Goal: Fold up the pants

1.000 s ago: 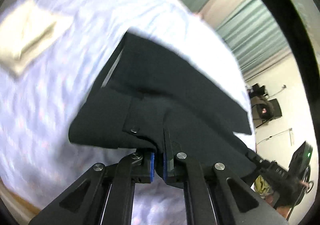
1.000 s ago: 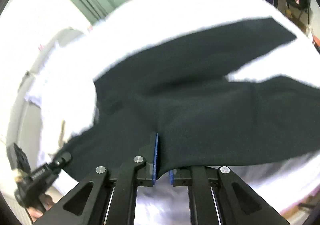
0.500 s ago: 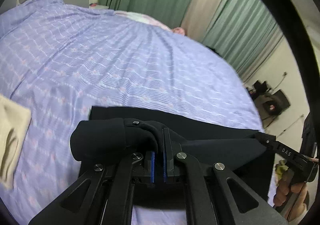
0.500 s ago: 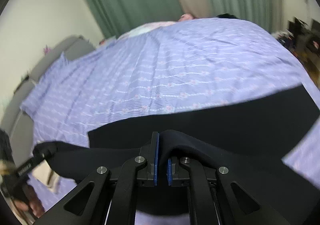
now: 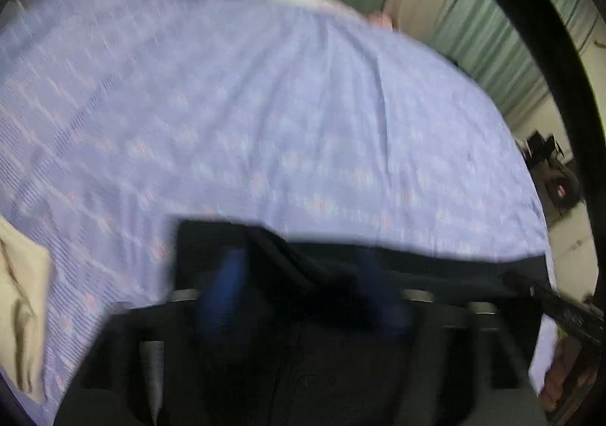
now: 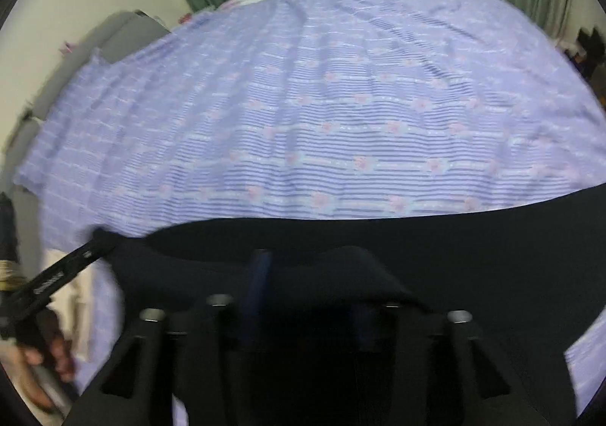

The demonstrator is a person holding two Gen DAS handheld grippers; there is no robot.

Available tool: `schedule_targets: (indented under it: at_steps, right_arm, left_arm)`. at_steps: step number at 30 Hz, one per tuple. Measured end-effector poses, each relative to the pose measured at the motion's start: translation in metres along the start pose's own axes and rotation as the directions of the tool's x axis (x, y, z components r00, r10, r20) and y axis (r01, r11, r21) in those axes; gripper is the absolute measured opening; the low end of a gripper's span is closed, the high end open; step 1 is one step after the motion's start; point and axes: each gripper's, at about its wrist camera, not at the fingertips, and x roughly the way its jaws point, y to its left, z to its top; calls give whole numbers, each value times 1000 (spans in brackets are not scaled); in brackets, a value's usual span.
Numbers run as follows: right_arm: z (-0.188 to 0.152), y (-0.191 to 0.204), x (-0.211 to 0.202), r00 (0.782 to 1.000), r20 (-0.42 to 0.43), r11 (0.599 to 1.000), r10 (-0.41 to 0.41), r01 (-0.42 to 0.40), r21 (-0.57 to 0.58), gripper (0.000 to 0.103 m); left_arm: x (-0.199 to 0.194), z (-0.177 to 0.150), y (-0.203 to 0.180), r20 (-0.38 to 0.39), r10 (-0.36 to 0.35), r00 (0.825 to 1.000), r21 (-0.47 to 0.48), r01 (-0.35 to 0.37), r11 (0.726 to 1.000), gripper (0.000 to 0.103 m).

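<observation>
A: Left of the pants (image 5: 435,267), what lies on the bedsheet (image 5: 265,104)?

B: A beige cloth (image 5: 21,297), at the sheet's edge.

A: And the pants?

B: Black, spread along the sheet's near edge. The left gripper (image 5: 303,274) has its jaws opening, a fold of the pants between them, unpinched.

A: Further right?

B: The right gripper (image 6: 306,282) too: jaws opening, a raised fold of the pants between them.

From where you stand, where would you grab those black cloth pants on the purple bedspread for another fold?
Probably the raised fold of the black cloth pants nearest the camera, coming from above: the rest lies flat on the purple bedspread, giving no edge to pinch.
</observation>
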Motion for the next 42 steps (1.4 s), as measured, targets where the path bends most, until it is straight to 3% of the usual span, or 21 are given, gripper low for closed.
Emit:
schedule_targets:
  at_steps: [1,5,8,15,20,23,28,33,38,42]
  right_arm:
    - [-1,1,-6,999,5,999,32,-32,15,57]
    - [-7,10,-35,995,64,997,74,-75,20,67]
    - [-18,21,-69,989,145,999,34,-29,-34,77]
    - [-93,30,-169,967,243,983,-72,111,-149,77]
    - [-157,14,-242,957,258,982,-131,161,-102,77]
    - [-195,-3,-273,956,239,980,-169,189,-62,77]
    - [-250,-44,-316,960,214,982,-180,186,-7,77]
    - [-286,-95,-334,964,192,981,-185,192,-22,77]
    - [-312,-155,-341,978,151,983,-145,159,-87,77]
    - [-335,-211,-339,991,97,992,-95,102,-70,77]
  left_arm:
    - [-12,4,-3,42,-3,999,9,3,1000,79]
    - [-42,4,-18,47,-66,997,77,62,995,79]
    - [-68,-10,-34,66,-78,995,166,66,984,79]
    - [-156,-77,-71,46,-173,984,338,148,929,82]
    - [-212,-125,-109,45,-240,970,420,200,885,86]
    - [-238,-158,-135,0,-276,961,429,249,868,86]
    - [-268,-210,-184,-46,-279,959,436,270,858,87]
    - [-275,-259,-233,-62,-267,962,376,270,886,87]
    - [-265,-307,-277,-68,-229,971,260,239,936,87]
    - [-252,-338,-301,-56,-213,975,171,219,961,87]
